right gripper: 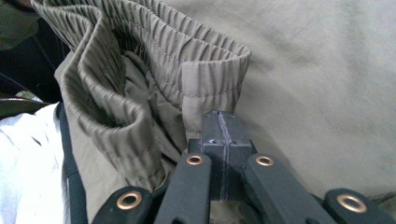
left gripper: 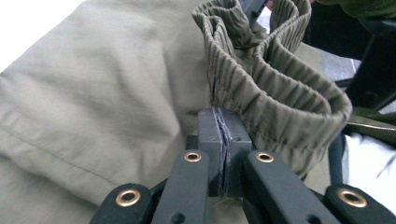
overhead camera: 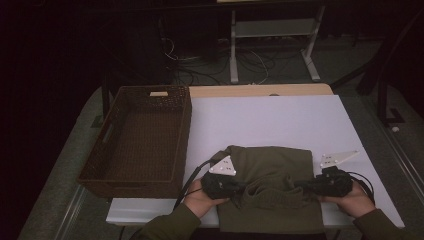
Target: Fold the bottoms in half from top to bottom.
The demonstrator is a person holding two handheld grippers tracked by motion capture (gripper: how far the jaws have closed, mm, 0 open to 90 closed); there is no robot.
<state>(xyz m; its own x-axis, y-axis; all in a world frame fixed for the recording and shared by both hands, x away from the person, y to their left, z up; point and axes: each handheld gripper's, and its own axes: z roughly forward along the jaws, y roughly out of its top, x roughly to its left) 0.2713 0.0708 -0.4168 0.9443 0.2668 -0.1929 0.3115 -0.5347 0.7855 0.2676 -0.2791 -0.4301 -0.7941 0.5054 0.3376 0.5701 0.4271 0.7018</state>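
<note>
The bench (overhead camera: pixel 280 117), covered by a white sheet, carries an olive-green garment (overhead camera: pixel 272 187) folded flat at its near edge, well to the right of a dark woven basket (overhead camera: pixel 137 142) that stands on the bench's left side. Beyond the garment the white surface lies bare up to the far edge; to the garment's right only a narrow strip remains before the bench ends.

Both forearms come in from the near edge, in olive sleeves, and the hands sit level on either side of the garment, pointing inward toward each other across its elastic waistband (left gripper: pixel 280 88). The left hand-held gripper (overhead camera: pixel 231 189) reaches in from the garment's left side, the right hand-held gripper (overhead camera: pixel 300 185) from its right.

In the left gripper view the jaws are pressed together on the gathered waistband, pinching its fabric at the pad tips, and the band loops upward from the grip in folds. In the right gripper view the right hand-held gripper (right gripper: pixel 220 130) is likewise clamped tight on the waistband (right gripper: pixel 187 70), with the band standing up in a curl just beyond it.

The near hem of the garment hangs over the bench edge and is cut off at the bottom of the high view. The room behind the bench is dark and hard to make out.
</note>
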